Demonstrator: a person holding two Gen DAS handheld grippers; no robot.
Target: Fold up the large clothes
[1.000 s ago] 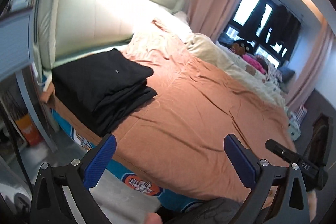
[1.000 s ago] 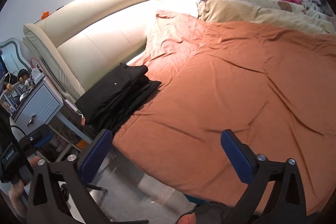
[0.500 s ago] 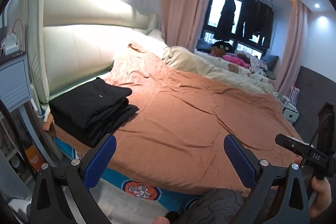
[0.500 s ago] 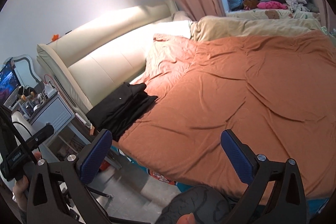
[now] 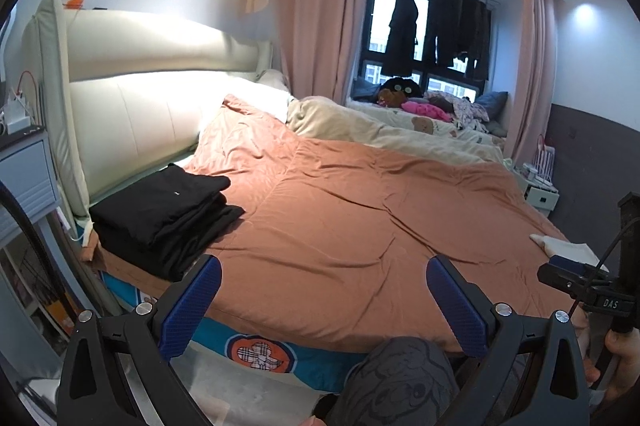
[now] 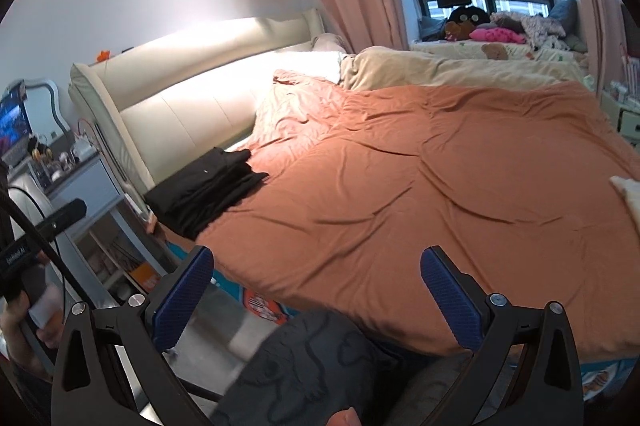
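Observation:
A stack of folded black clothes (image 5: 164, 214) lies at the near left corner of the bed, on the orange bedspread (image 5: 360, 210); it also shows in the right wrist view (image 6: 204, 190). My left gripper (image 5: 320, 302) is open and empty, held off the bed's near edge. My right gripper (image 6: 316, 290) is open and empty, also back from the bed's edge. A pale cloth (image 5: 564, 246) lies at the bed's right edge, and it shows in the right wrist view (image 6: 628, 190).
A cream headboard (image 5: 140, 98) stands at the left, with a grey nightstand (image 5: 24, 170) beside it. A beige duvet (image 5: 384, 130) and soft toys (image 5: 404, 94) lie at the far side by the window. The person's grey-clad knee (image 5: 400, 382) is below the grippers.
Both grippers have pulled back and tilted up from the bed, so more of the room shows. The black stack has not moved.

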